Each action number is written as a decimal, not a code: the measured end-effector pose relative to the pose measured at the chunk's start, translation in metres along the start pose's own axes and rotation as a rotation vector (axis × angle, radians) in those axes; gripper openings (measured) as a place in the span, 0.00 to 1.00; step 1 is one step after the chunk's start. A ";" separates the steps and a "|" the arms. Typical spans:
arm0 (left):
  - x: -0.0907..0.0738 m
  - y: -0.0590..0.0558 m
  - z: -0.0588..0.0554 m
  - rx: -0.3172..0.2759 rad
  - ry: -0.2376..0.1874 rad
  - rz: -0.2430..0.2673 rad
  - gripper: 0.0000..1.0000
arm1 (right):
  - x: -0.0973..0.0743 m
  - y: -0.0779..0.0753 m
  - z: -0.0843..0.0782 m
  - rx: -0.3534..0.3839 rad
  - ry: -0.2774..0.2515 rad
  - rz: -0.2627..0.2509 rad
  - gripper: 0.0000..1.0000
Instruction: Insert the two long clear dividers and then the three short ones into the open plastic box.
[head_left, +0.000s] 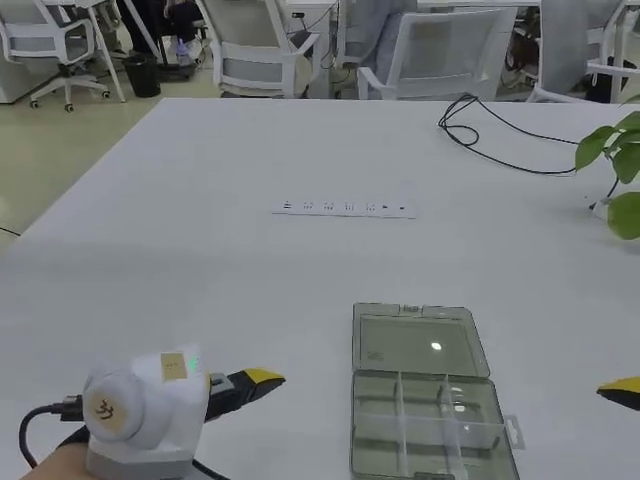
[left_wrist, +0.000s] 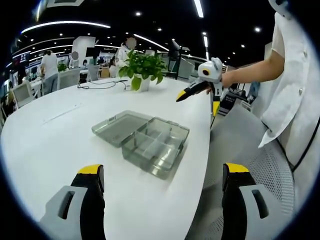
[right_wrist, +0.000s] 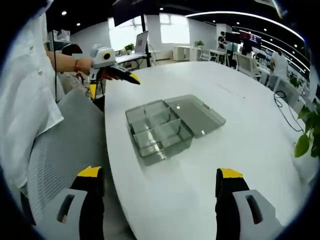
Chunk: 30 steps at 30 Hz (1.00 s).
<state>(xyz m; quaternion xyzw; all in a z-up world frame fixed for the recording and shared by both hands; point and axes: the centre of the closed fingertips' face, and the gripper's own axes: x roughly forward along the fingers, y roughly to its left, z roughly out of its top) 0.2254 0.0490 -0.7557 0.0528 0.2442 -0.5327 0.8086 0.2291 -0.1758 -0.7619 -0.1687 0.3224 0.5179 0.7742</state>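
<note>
Both gape empty, left tongs (left_wrist: 163, 171) and right tongs (right_wrist: 159, 173) held wide of the open plastic box (head_left: 356, 425) on the table (head_left: 250, 280); its clear dividers (head_left: 401, 400) seem already seated, so probably nothing needs gripping

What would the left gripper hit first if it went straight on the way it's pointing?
Likely the open plastic box, dead ahead of the left gripper, though depth is unclear.

On the table (head_left: 200, 260), the plastic box (head_left: 428, 425) holds dividers (head_left: 400, 400), its lid (head_left: 420, 342) flat behind it. The left gripper (head_left: 262, 379) is left of it, the right gripper (head_left: 620, 392) right; a power strip (head_left: 344, 208) lies farther back.
</note>
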 end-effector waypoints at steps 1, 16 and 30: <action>-0.001 0.000 -0.001 -0.001 0.001 0.002 1.00 | -0.001 0.000 -0.003 0.010 0.003 -0.003 0.95; -0.005 0.002 -0.011 -0.003 0.028 0.009 1.00 | -0.004 -0.002 -0.014 0.036 0.009 -0.026 1.00; -0.002 0.000 -0.016 -0.003 0.044 -0.002 1.00 | -0.002 -0.002 -0.016 0.029 0.017 -0.020 1.00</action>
